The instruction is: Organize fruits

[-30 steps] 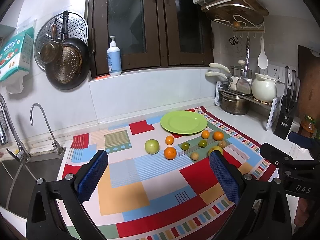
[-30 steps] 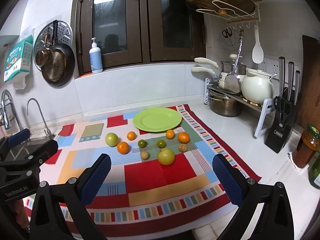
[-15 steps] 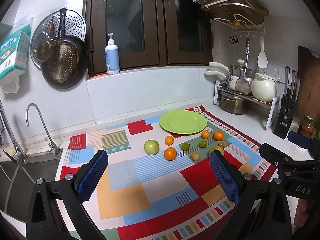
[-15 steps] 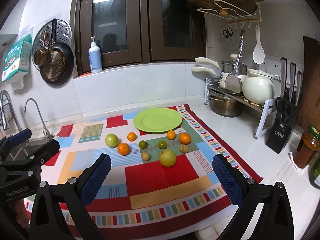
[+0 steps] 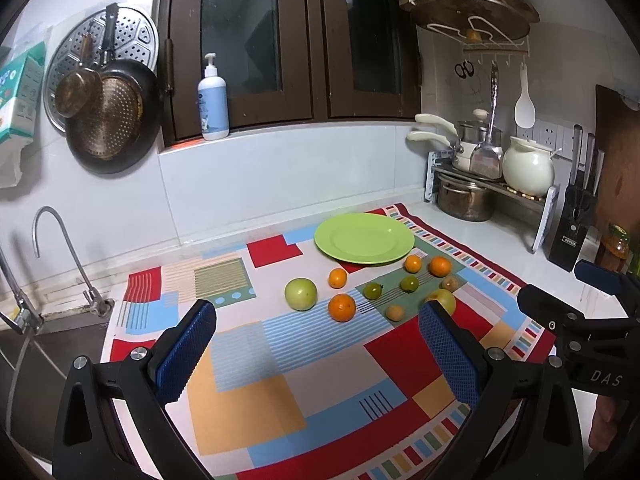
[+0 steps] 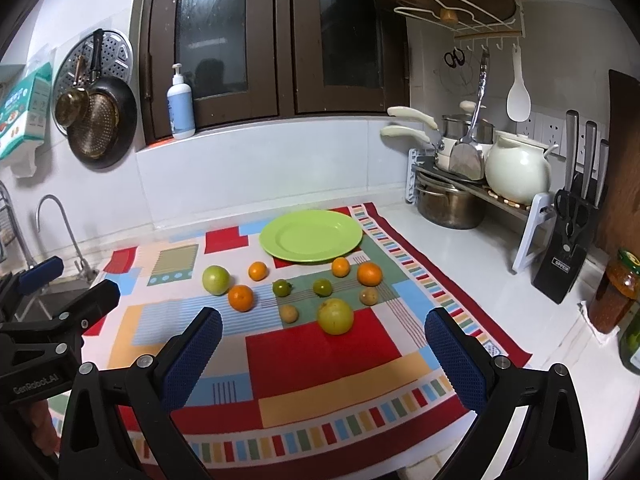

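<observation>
- The left gripper (image 5: 316,354) hangs above the near part of the cloth (image 5: 256,392); its blue pads (image 5: 186,350) stand wide apart and hold nothing.
- The right gripper (image 6: 322,356) hangs beside it, also over the near edge of the cloth, with its jaws far apart and nothing between them.
- The green plate (image 6: 311,235) lies at the far side of the cloth, near the wall, with no fruit on it.
- All the fruits lie on the cloth in front of the plate, none of them touching a gripper.
- A big green apple (image 6: 216,279) is on the left of the group, and an orange (image 6: 241,297) lies just beside it.
- A yellow-green apple (image 6: 335,315) is the nearest fruit to the right gripper.
- Two more oranges (image 6: 369,273) sit close to the rim of the plate, with a smaller one (image 6: 257,271) further left.
- Two small green fruits (image 6: 282,288) and two small brownish fruits (image 6: 288,313) lie between them.
- A pot rack (image 6: 472,188) stands to the right of the cloth, and a sink tap (image 5: 60,256) to the left.
</observation>
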`<state>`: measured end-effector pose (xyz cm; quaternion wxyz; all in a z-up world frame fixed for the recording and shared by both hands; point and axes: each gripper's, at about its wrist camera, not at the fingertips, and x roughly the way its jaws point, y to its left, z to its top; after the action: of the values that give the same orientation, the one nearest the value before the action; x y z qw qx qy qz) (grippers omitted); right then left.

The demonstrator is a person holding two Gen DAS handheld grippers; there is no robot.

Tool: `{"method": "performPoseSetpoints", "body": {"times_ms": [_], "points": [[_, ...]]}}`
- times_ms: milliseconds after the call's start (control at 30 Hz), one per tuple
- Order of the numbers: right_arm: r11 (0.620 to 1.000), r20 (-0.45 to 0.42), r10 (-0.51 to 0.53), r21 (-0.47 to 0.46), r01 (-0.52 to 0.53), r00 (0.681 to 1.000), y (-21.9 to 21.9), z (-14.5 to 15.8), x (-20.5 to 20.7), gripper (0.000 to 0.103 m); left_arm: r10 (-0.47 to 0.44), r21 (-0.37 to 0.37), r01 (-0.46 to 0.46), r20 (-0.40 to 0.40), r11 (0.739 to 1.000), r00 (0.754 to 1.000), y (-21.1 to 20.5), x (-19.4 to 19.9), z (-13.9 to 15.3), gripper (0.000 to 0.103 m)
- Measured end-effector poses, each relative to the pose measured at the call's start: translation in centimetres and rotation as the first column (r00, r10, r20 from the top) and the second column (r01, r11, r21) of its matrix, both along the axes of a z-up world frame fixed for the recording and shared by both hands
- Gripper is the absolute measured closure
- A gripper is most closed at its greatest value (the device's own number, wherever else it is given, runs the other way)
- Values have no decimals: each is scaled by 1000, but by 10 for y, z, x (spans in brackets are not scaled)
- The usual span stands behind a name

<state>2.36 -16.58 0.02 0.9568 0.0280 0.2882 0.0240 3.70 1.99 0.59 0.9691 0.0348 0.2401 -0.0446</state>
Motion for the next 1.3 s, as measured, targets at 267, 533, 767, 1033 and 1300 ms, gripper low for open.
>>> {"method": "performPoseSetpoints", "body": {"times_ms": [267, 533, 767, 1033, 1300], "points": [[1000, -38, -25, 15, 25, 999, 4, -16, 27, 1, -40, 8, 40, -54, 999, 998, 3, 36, -20, 0], [998, -63, -54, -15, 53, 997, 6, -39, 63, 1, -87, 50, 92, -99, 994, 991, -2, 81, -43, 7], [998, -95, -70, -10, 69, 993, 1, -57, 96, 1, -145, 49, 153, -142, 987, 979, -8, 117, -61, 19], [997, -175, -74, -3, 75, 982, 0, -86, 132, 10, -210, 47, 226, -235, 973, 949, -18, 157, -95, 37], [999, -244, -49, 9, 53, 969, 1, -113, 152, 20, -220, 43, 244, -303, 969, 927, -23, 178, -122, 48]]}}
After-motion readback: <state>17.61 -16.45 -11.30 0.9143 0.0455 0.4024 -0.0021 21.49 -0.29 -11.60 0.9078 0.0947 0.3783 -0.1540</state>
